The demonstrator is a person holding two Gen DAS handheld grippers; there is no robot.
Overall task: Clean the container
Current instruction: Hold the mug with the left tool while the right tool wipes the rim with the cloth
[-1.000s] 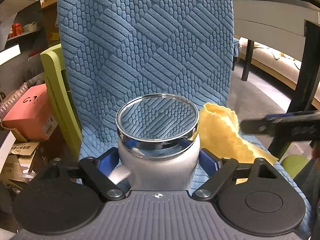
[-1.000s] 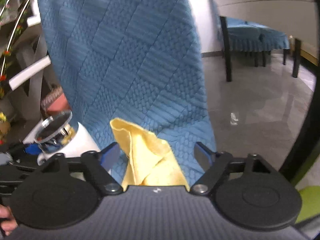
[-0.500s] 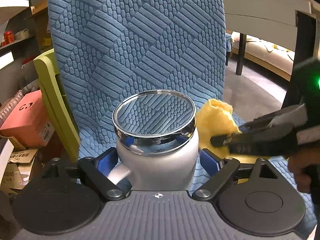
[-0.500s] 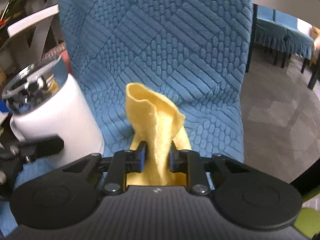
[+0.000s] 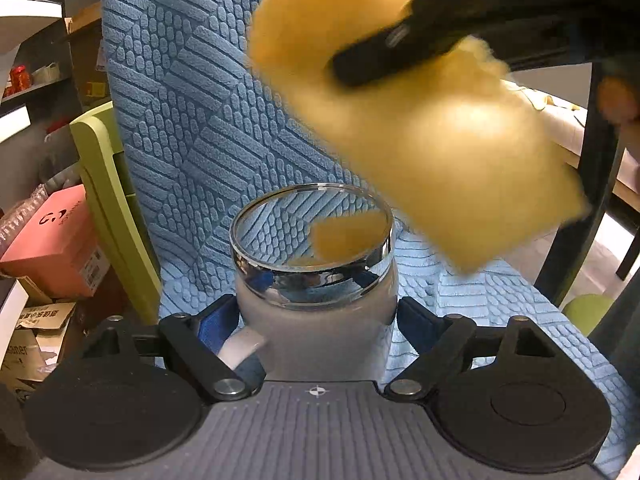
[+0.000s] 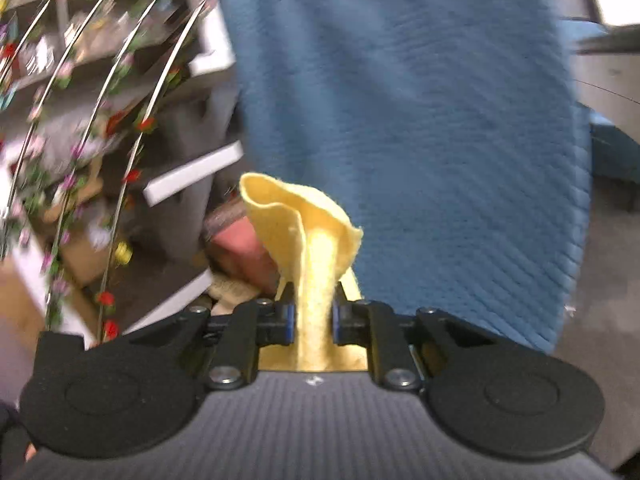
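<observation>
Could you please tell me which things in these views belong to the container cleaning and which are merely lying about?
Part of the job:
- jar, held between the left tool fingers
- yellow cloth, pinched in the right tool

Lying about:
- blue cover on the chair
- pink box
- green chair
- flower garlands

Motion-blurred yellow cloth (image 5: 420, 132); container base (image 5: 316, 344) hidden.

A: The container (image 5: 316, 320) looks frosted white and matt, with a shiny chrome metal lid (image 5: 312, 240).

B: Above it, the yellow cloth (image 5: 432, 140) is fuzzy; the blue cover (image 5: 192, 100) behind is embossed fabric.
</observation>
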